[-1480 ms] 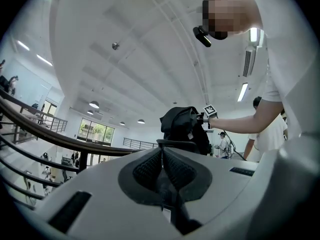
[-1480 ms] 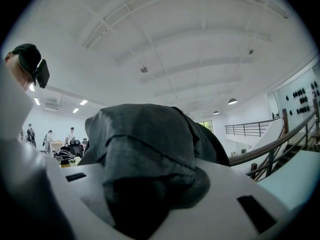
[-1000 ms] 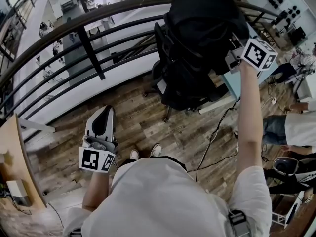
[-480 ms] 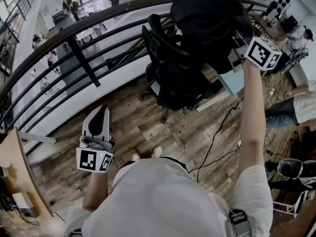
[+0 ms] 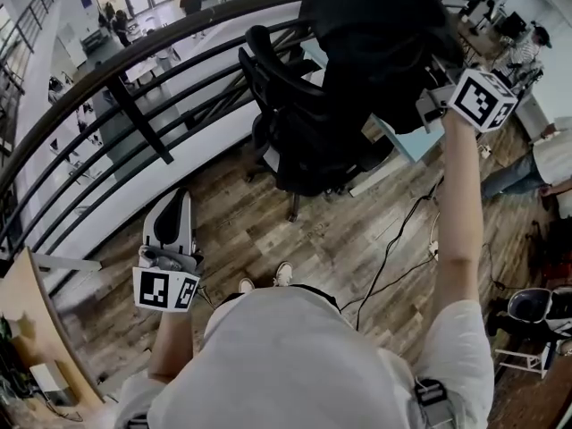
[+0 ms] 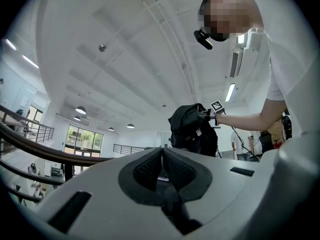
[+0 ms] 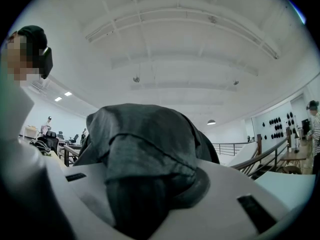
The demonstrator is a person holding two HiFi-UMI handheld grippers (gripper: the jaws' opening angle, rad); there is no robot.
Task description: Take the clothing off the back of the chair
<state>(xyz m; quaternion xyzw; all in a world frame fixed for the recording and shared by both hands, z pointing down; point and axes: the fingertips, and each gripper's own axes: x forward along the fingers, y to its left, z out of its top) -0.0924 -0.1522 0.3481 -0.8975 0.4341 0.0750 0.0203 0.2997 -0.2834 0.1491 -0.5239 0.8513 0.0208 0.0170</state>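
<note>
A black garment (image 5: 375, 43) hangs bunched from my right gripper (image 5: 424, 105), which is raised at the upper right and shut on a fold of it. In the right gripper view the dark cloth (image 7: 145, 144) fills the space between the jaws of the right gripper (image 7: 145, 194). The black office chair (image 5: 286, 123) stands below and left of the garment, its back's top edge bare. My left gripper (image 5: 174, 208) is held low at the left, shut and empty. In the left gripper view the left gripper (image 6: 162, 156) points towards the lifted garment (image 6: 192, 129).
A black railing (image 5: 134, 79) curves across behind the chair. A light blue desk (image 5: 413, 143) stands right of the chair. A cable (image 5: 393, 239) trails over the wooden floor. People (image 5: 550, 164) are at the right edge, a wooden shelf (image 5: 36, 329) at the left.
My right gripper has carried the garment up and to the right, away from the chair back, whose top now shows bare. The left gripper has shifted slightly.
</note>
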